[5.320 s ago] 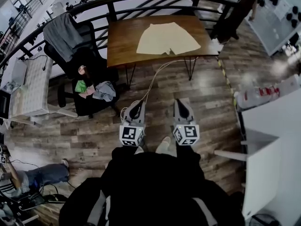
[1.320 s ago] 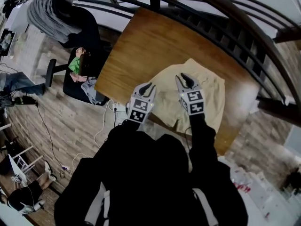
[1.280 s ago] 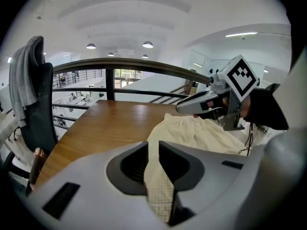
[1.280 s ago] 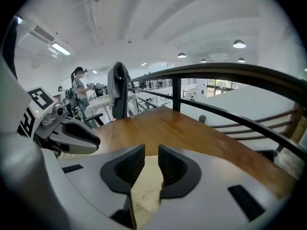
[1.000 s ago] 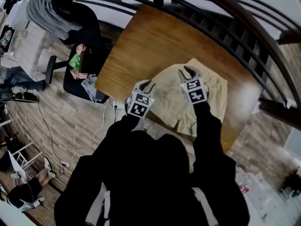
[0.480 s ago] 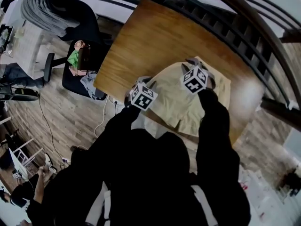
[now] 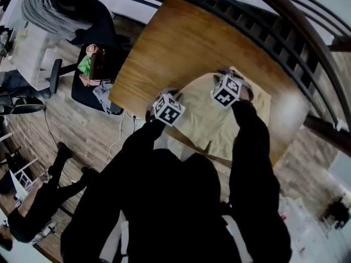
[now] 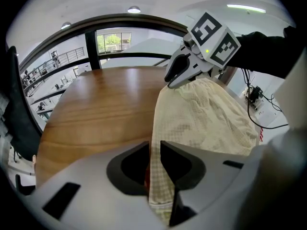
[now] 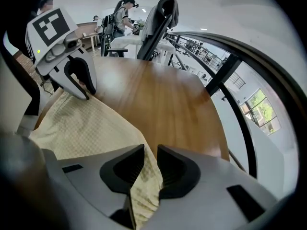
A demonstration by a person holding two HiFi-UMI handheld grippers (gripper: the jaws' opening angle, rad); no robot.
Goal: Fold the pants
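Note:
Cream checked pants [image 7: 216, 122] lie on the wooden table [image 7: 175, 43], near its front edge. In the head view my left gripper [image 7: 164, 94] is at the cloth's left edge and my right gripper [image 7: 233, 74] at its far edge. The left gripper view has a strip of the pants [image 8: 201, 119] running up between my left gripper's [image 8: 154, 163] jaws, which are shut on it. My right gripper [image 9: 149, 167] is likewise shut on an edge of the pants [image 9: 81, 128]. Each gripper shows in the other's view, pinching the cloth: the right gripper [image 8: 175, 78] and the left gripper [image 9: 80, 89].
A black curved railing [image 7: 285, 32] runs behind the table. An office chair draped with a grey garment [image 7: 60, 10] stands to the left, with cables [image 7: 118, 141] on the plank floor below it. Another person [image 7: 38, 201] is at the lower left.
Both grippers have come down onto the pants and tipped steeply, the right one rolling as it sank. A person has walked into the lower left of the head view.

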